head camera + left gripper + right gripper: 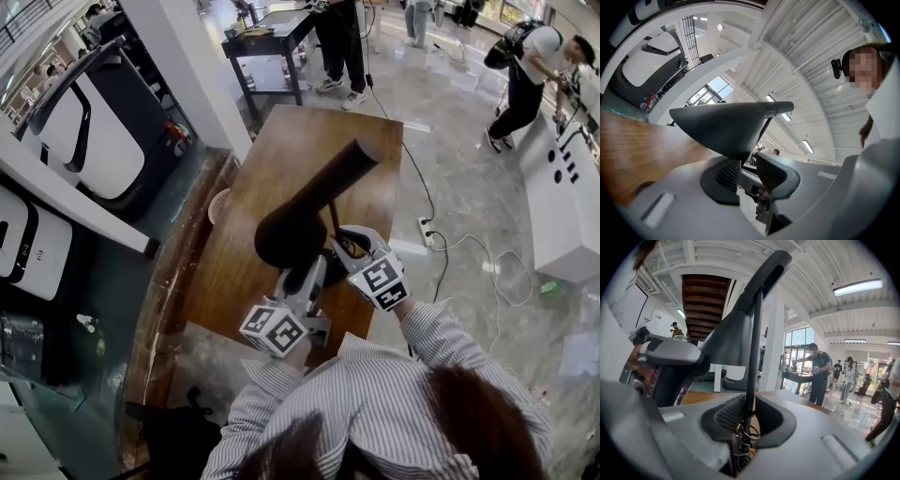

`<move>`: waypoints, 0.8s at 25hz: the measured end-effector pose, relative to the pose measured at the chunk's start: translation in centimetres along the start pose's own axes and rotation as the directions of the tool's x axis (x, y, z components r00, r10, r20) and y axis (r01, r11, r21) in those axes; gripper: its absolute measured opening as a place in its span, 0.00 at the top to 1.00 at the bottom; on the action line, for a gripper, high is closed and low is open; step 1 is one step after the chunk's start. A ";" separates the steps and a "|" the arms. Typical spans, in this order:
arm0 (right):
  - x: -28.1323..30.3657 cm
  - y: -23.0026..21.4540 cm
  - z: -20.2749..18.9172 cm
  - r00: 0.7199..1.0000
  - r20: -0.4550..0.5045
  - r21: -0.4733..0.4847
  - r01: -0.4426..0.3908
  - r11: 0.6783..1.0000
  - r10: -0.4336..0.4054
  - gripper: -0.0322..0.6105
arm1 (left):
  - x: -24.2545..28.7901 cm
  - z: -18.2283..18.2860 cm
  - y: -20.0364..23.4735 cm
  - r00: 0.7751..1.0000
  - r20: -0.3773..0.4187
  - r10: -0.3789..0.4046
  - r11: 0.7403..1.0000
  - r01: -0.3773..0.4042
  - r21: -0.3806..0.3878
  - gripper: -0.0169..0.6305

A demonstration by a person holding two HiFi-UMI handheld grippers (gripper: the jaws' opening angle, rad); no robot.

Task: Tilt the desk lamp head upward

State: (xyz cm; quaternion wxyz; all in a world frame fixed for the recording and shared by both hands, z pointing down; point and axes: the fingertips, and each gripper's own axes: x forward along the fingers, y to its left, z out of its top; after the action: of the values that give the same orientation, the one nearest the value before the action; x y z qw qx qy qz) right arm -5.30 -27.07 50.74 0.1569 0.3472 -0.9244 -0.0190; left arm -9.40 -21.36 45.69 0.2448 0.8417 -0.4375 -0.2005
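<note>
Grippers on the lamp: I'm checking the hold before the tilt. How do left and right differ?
The left gripper closes on the lower rim of the wide lamp head; the right gripper closes on the thin stem. In the head view the left gripper lies nearer the person than the right. Both hold the same lamp.

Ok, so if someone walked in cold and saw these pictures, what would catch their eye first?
The big black lamp head stands out first, at the middle of the long wooden table. Next come the two handheld grippers crowding in at its near side. The left gripper has its jaws at the head's lower rim, and the right gripper is clamped on the thin stem.
</note>
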 end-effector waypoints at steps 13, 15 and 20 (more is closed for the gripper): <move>0.0 -0.1 0.1 1.000 0.013 0.020 0.010 1.000 -0.011 0.86 | 0.1 0.3 0.2 1.000 0.016 -0.011 1.000 0.011 0.001 0.90; -0.1 -0.1 0.1 1.000 0.014 0.023 0.012 1.000 -0.012 0.86 | 0.0 0.3 0.2 1.000 0.013 -0.008 1.000 0.008 -0.002 0.90; -0.1 -0.2 0.2 1.000 0.029 0.029 0.006 1.000 -0.007 0.86 | -0.3 0.7 0.4 1.000 -0.007 0.011 1.000 -0.011 0.012 0.89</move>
State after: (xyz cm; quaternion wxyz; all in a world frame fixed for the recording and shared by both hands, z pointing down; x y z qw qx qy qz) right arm -5.13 -27.15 50.50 0.1382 0.3521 -0.9256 -0.0114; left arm -10.19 -21.48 45.33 0.2424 0.8413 -0.4427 -0.1936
